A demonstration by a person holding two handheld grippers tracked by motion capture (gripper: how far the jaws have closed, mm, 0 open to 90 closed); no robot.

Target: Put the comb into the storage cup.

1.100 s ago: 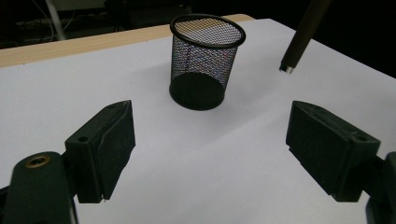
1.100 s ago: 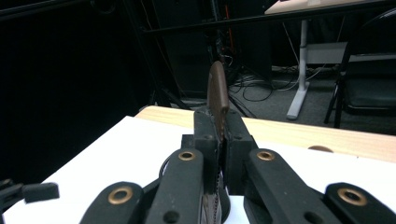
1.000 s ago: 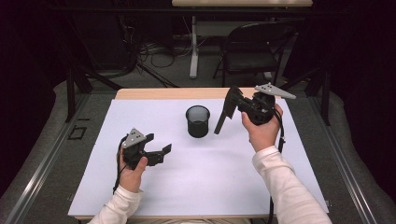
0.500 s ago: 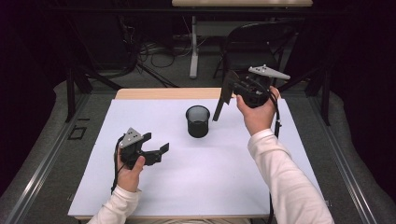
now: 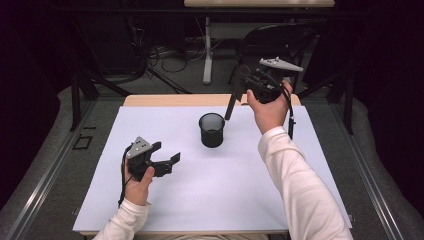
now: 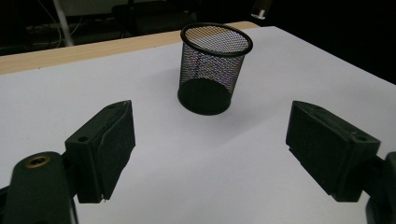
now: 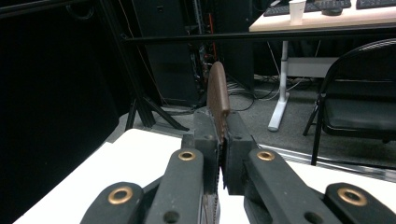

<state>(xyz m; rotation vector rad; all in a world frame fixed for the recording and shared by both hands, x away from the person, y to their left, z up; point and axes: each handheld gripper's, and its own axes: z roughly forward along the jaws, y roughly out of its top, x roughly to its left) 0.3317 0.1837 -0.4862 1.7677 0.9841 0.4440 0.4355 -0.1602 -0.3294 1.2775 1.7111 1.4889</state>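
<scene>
Here my right gripper [image 5: 239,90] is clenched on a brown knife [image 7: 217,95], its edge plain between the fingers in the right gripper view; my left gripper [image 5: 166,154] sits released, the mesh cup [image 6: 213,68] standing empty ahead of its fingers.

Clamped tight on a brown flat tool [image 7: 217,95] (thin edge upright), right gripper [image 7: 221,140] raised toward a black chair [image 7: 359,109].

The mesh cup [image 5: 212,130] stands mid-table [image 5: 200,200], left claw [image 5: 166,159] nearer-left, right claw [image 5: 239,82] raised behind-right.
</scene>
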